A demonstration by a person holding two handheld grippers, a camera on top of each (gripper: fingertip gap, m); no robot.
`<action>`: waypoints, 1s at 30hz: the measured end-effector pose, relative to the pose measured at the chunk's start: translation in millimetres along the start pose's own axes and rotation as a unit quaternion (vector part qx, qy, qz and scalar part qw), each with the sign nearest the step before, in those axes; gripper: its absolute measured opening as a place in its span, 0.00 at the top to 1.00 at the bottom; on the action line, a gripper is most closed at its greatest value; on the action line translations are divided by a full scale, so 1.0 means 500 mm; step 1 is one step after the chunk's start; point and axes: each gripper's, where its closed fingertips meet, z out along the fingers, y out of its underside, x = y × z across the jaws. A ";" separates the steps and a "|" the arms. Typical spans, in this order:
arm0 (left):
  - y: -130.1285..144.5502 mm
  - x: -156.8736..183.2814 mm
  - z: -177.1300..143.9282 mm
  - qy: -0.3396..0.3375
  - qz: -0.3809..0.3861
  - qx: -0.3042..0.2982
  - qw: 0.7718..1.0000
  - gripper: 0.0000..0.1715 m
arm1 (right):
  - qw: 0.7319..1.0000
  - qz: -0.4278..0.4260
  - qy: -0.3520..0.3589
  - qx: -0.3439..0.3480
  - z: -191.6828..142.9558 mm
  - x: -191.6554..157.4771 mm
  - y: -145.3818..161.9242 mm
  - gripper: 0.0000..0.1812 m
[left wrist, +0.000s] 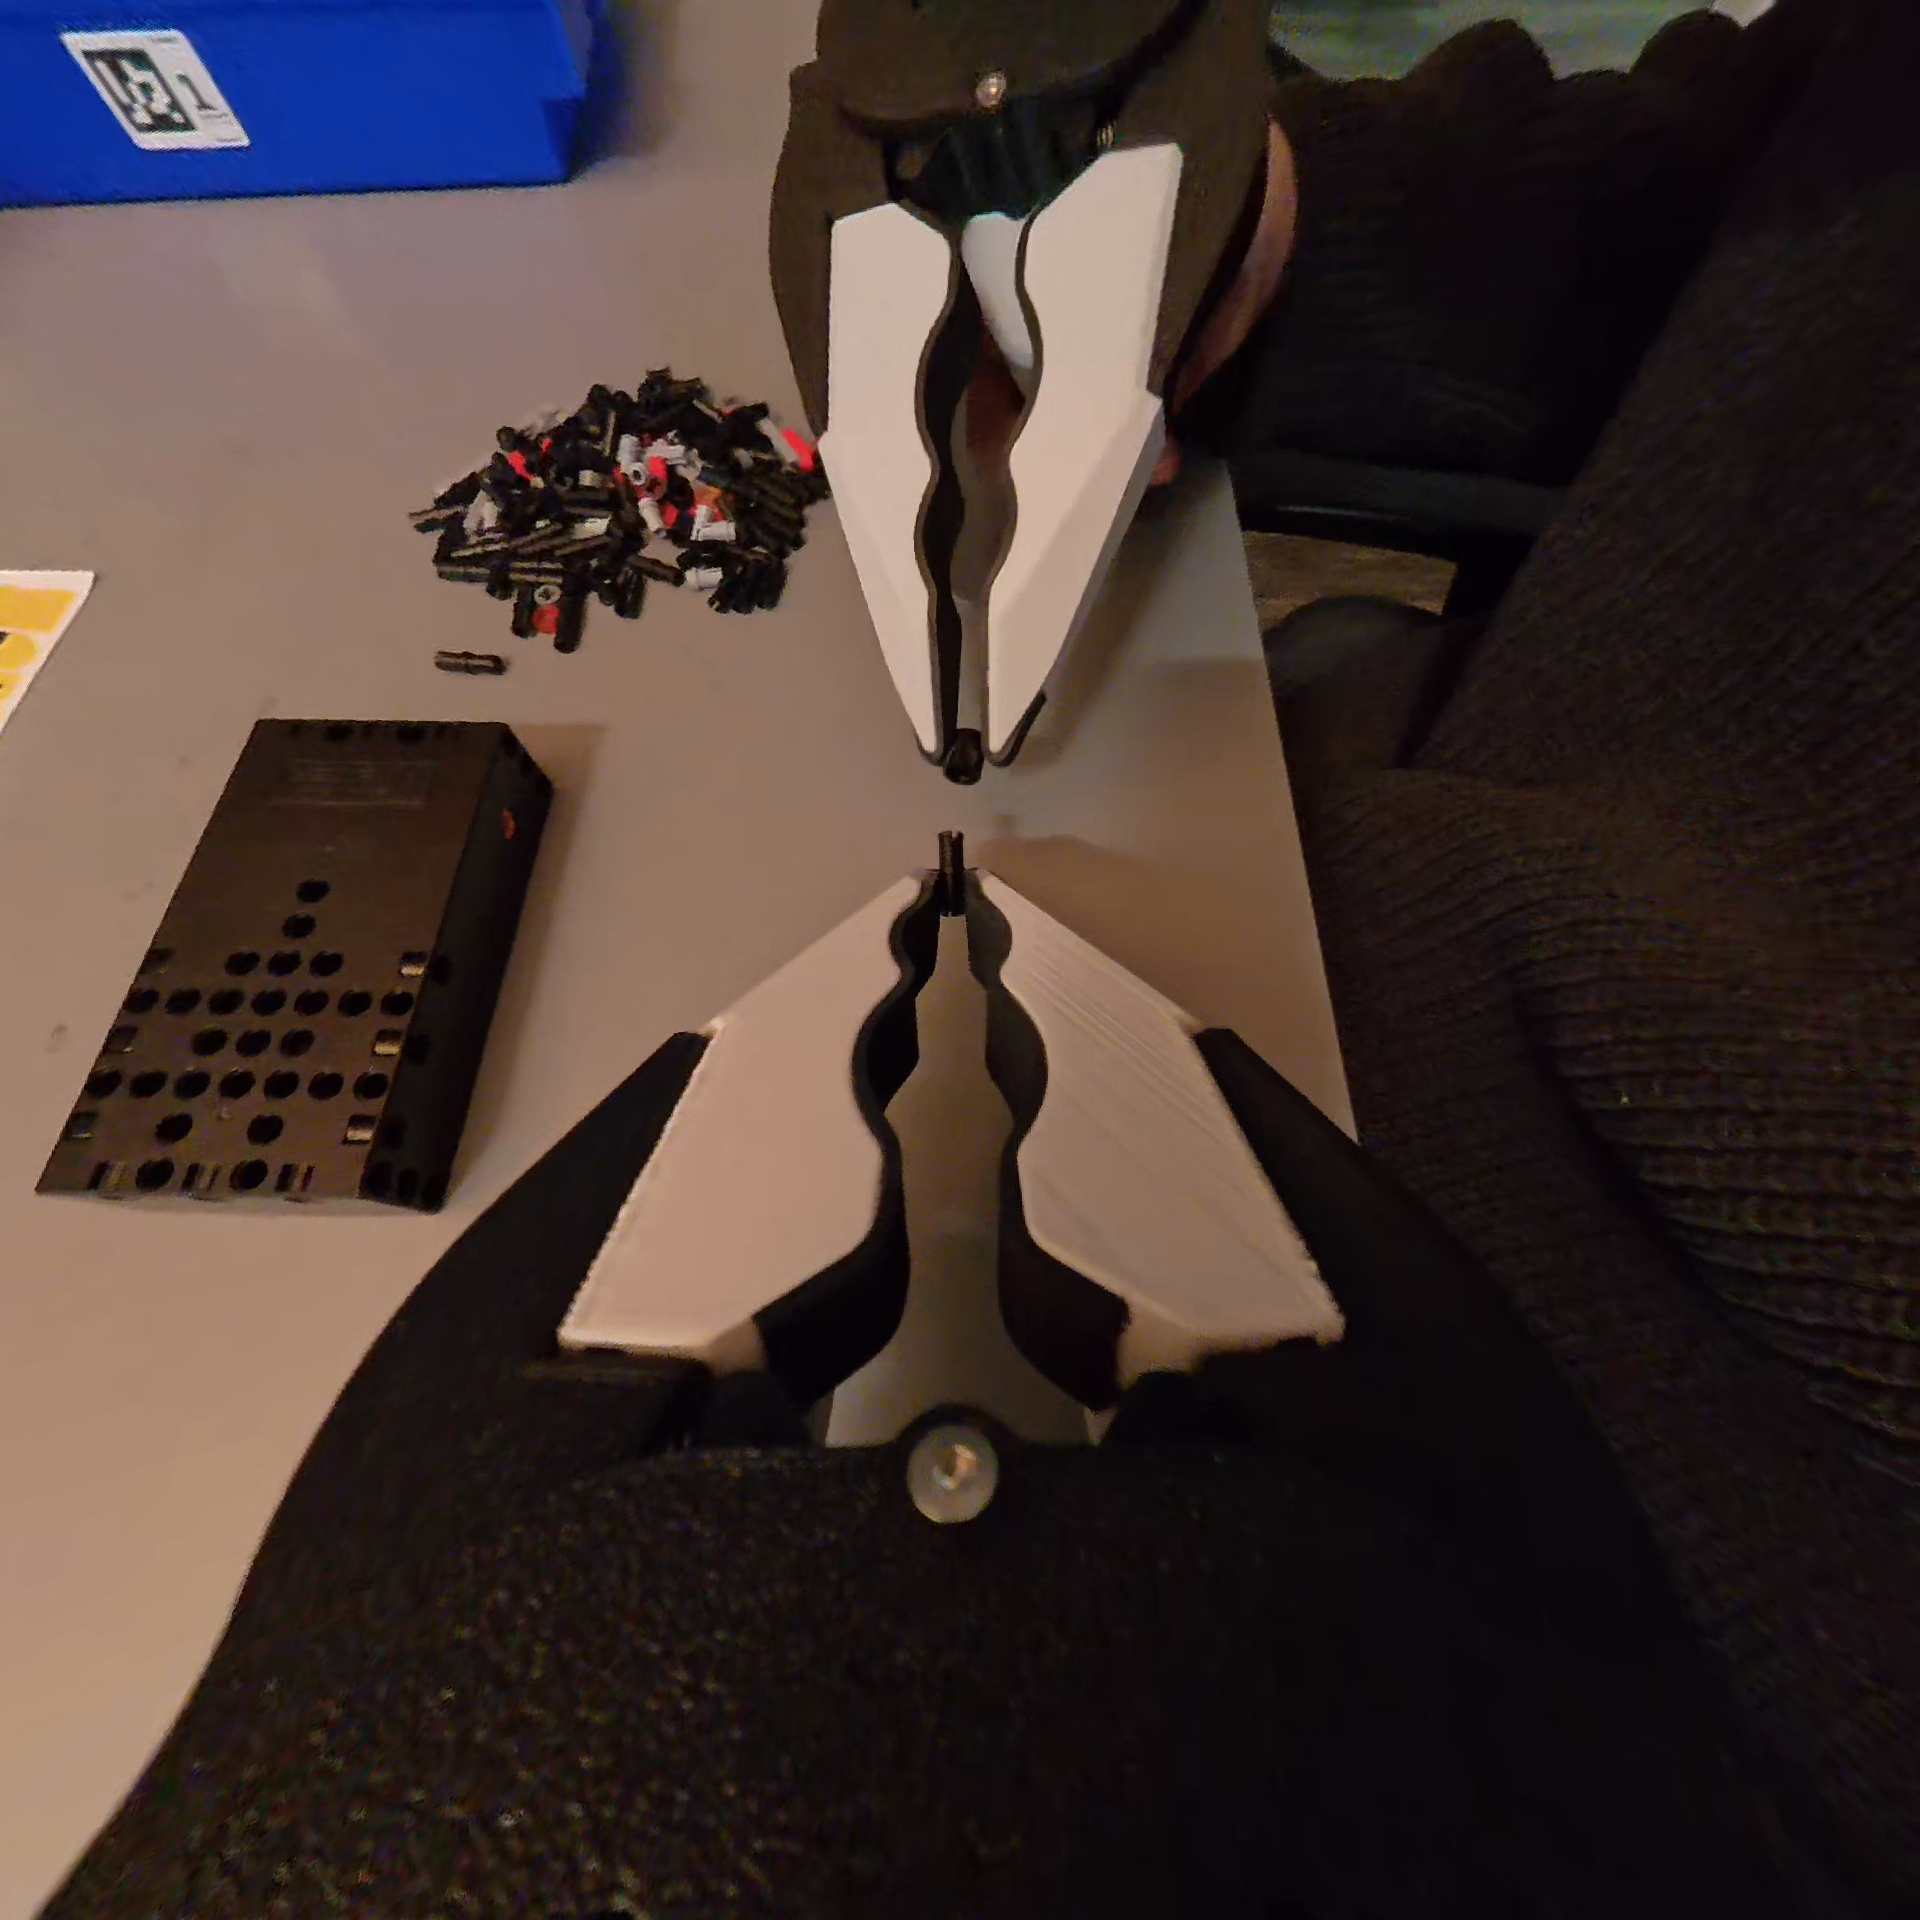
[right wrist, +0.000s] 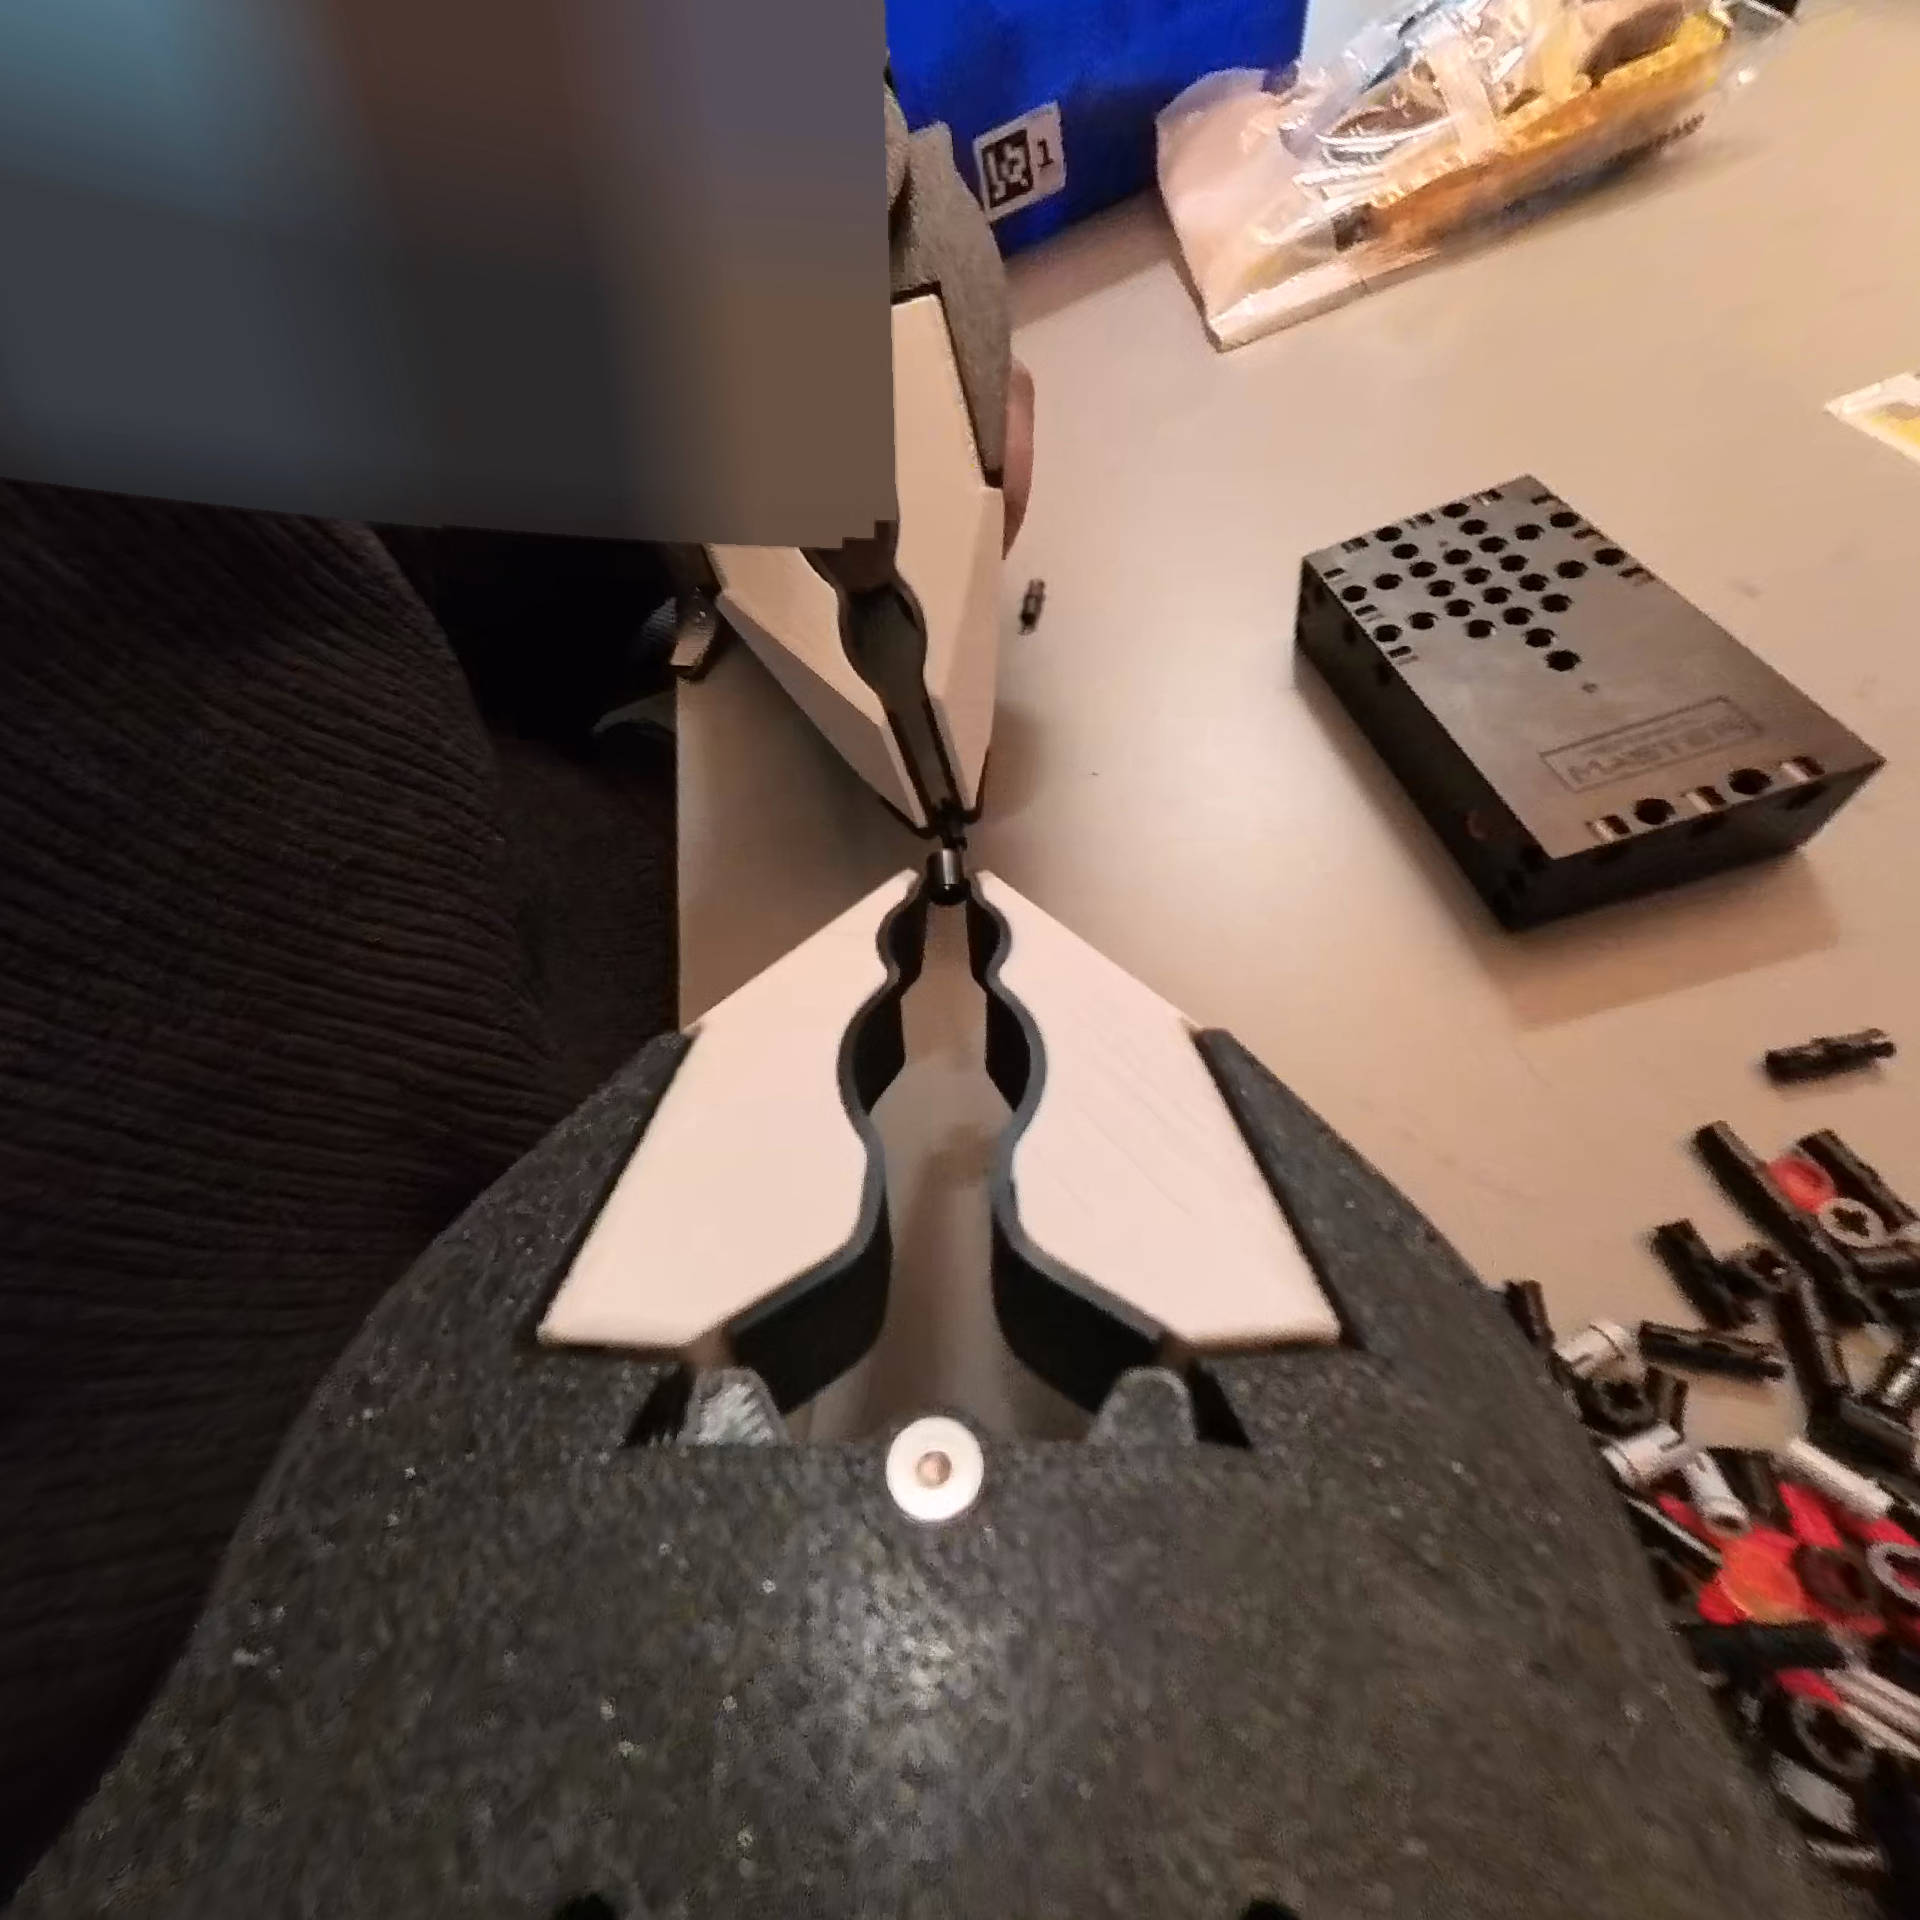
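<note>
Gripping a thin black pin [left wrist: 949, 869] in my left gripper [left wrist: 948, 891], I am facing my right gripper [left wrist: 966, 750], whose jaws are clenching a short black connector [left wrist: 962, 756]; the two parts are nearly meeting above the counter [left wrist: 727, 790] edge, the black perforated block [right wrist: 1558, 717] and loose-parts pile [left wrist: 623, 499] lying apart.

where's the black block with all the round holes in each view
Left wrist view: the black perforated block lies flat on the grey table at lower left, left of the left gripper.
Right wrist view: the same block sits at right of centre, right of the right gripper.
Shared landmark: the pile of small black, red and grey pegs, beyond the block in the left view, below it in the right.
</note>
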 end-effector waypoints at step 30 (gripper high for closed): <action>0.005 0.022 0.010 0.025 0.020 -0.015 0.999 0.98 | 0.998 -0.017 -0.015 -0.051 0.021 -0.013 0.026 0.96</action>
